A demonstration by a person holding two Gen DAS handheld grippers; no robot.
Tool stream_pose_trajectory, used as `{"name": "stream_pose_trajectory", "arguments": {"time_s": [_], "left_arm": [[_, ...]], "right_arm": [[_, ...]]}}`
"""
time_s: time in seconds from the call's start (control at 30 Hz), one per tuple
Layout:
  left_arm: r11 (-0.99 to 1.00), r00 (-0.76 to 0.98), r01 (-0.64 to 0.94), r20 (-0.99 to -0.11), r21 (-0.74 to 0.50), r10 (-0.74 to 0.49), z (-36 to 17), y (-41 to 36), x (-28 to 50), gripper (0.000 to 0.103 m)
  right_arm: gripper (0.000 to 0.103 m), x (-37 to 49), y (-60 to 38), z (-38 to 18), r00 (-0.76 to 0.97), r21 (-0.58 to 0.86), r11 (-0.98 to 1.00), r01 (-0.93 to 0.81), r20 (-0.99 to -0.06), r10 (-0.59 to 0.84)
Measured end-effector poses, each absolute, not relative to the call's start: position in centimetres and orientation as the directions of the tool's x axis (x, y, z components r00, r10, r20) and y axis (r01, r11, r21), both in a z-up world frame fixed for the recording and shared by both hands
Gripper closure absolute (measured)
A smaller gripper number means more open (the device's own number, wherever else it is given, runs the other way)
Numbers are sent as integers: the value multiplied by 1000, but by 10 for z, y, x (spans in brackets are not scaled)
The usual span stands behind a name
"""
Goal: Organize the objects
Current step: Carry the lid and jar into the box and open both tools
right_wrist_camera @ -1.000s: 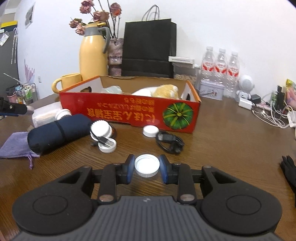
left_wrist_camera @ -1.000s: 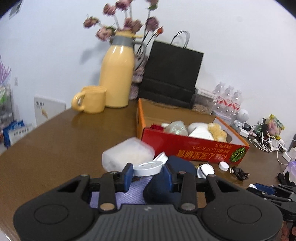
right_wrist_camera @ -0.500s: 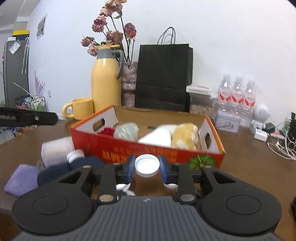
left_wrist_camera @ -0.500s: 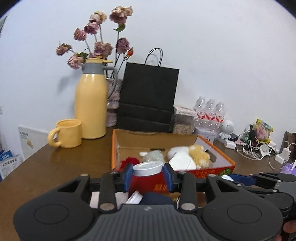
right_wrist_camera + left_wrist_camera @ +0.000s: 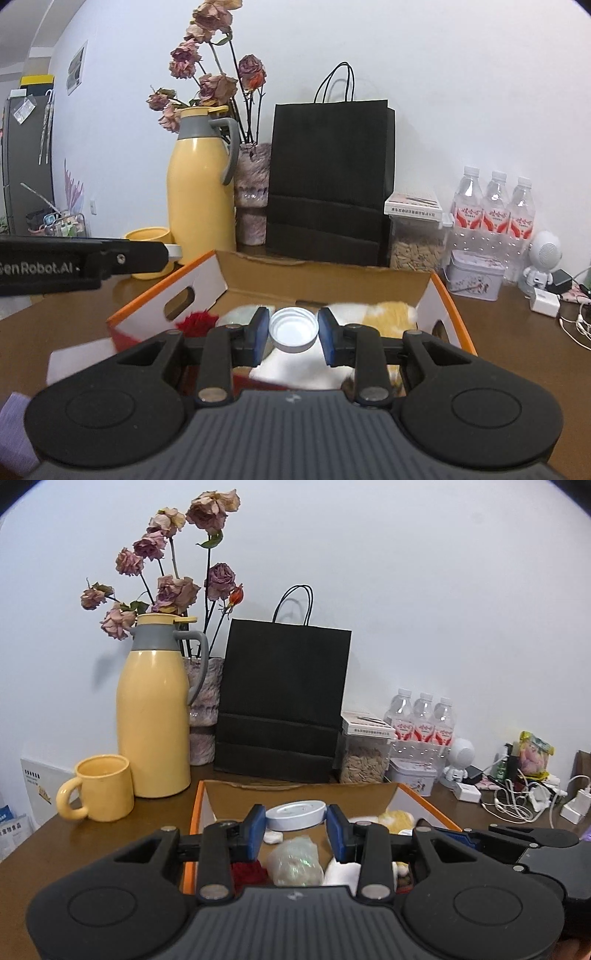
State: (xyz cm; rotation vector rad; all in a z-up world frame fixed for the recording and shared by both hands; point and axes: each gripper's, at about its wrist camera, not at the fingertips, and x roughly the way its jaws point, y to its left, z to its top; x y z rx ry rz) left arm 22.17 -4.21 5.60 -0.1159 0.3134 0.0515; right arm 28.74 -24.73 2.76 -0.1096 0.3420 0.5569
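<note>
left gripper (image 5: 296, 830) pinching white lid (image 5: 296, 815), right gripper (image 5: 293, 332) pinching white cap (image 5: 293, 329) – both over orange box (image 5: 456, 314); risk – thin edge grips slip, caps bounce off soft contents.

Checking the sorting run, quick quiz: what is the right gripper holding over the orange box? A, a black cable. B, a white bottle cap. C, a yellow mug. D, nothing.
B: in the right wrist view the right gripper has its blue pads pressed on a white bottle cap, above the orange box.
</note>
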Motion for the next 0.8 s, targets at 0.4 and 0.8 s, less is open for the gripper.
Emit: {"name": "stream_pose_trajectory", "arguments": {"time_s": [0.4, 0.8], "left_arm": [[991, 940, -123, -327, -53, 99, 41, -37, 278, 69], [992, 936, -127, -333, -10, 116, 27, -38, 291, 68]], "right_arm": [[74, 339, -229, 16, 795, -4, 850, -527, -355, 492], [72, 354, -226, 5, 785, -9, 858, -513, -409, 465]]}}
